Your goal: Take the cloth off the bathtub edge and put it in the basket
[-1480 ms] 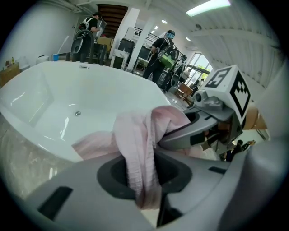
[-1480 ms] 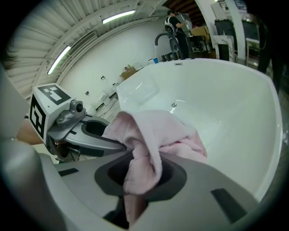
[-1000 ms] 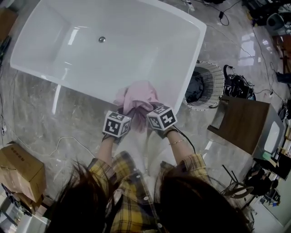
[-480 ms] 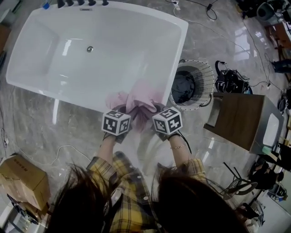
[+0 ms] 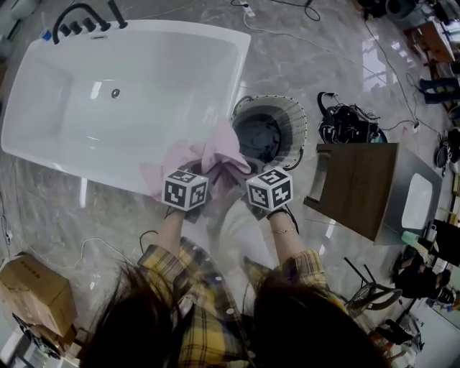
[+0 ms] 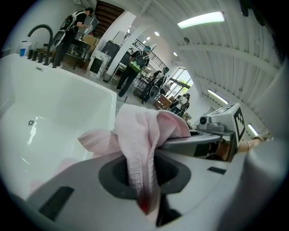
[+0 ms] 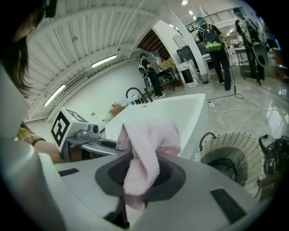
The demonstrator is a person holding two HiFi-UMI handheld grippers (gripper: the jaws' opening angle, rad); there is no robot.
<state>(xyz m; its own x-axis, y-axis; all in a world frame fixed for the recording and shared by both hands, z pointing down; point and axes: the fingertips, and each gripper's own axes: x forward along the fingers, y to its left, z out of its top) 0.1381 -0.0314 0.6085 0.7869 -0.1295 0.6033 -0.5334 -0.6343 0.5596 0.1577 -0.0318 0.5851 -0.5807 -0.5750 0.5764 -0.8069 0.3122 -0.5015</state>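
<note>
The pink cloth point(image 5: 205, 159) hangs in the air between my two grippers, over the near right corner of the white bathtub point(image 5: 122, 100) and beside the round wicker basket point(image 5: 295, 122). My left gripper point(image 5: 192, 180) is shut on the cloth's left part; in the left gripper view the pink cloth point(image 6: 140, 149) runs down between the jaws point(image 6: 142, 180). My right gripper point(image 5: 248, 185) is shut on its right part, and the right gripper view shows the cloth point(image 7: 144, 155) pinched the same way, with the basket point(image 7: 232, 155) to the lower right.
Dark clothes lie inside the basket. A brown cabinet point(image 5: 359, 187) stands right of it, with black cables and gear point(image 5: 345, 118) behind. A cardboard box point(image 5: 32, 291) sits at lower left. Black taps point(image 5: 83, 18) top the tub's far end. People stand in the background.
Both grippers, still holding the cloth, have carried it off the tub's edge and to the right, toward the basket. The head view has swung right with them.
</note>
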